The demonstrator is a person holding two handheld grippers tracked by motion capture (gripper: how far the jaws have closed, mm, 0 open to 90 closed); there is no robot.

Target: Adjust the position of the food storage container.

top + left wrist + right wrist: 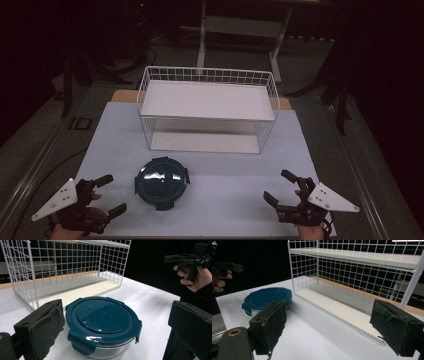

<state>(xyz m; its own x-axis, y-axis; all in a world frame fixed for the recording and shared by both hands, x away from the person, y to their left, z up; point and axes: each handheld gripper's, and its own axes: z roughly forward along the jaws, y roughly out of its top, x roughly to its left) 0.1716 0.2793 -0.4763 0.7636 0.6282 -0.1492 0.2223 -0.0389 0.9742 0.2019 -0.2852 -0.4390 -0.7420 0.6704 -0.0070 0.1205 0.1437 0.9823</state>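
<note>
The round container [162, 182] is wearing a dark teal lid with matching clips over a clear glass body. The wire rack [207, 107] is showing white, its sides a square grid pattern, its shelves off-white. The tabletop [235, 185] is showing pale white. Both grippers, left gripper [111, 196] and right gripper [278, 187], are showing black jaws and grey plates.

One round container [162, 182] with a teal lid stood on the white table [230, 165] — one white wire rack [207, 107] near its far edge — and two handheld grippers.
</note>
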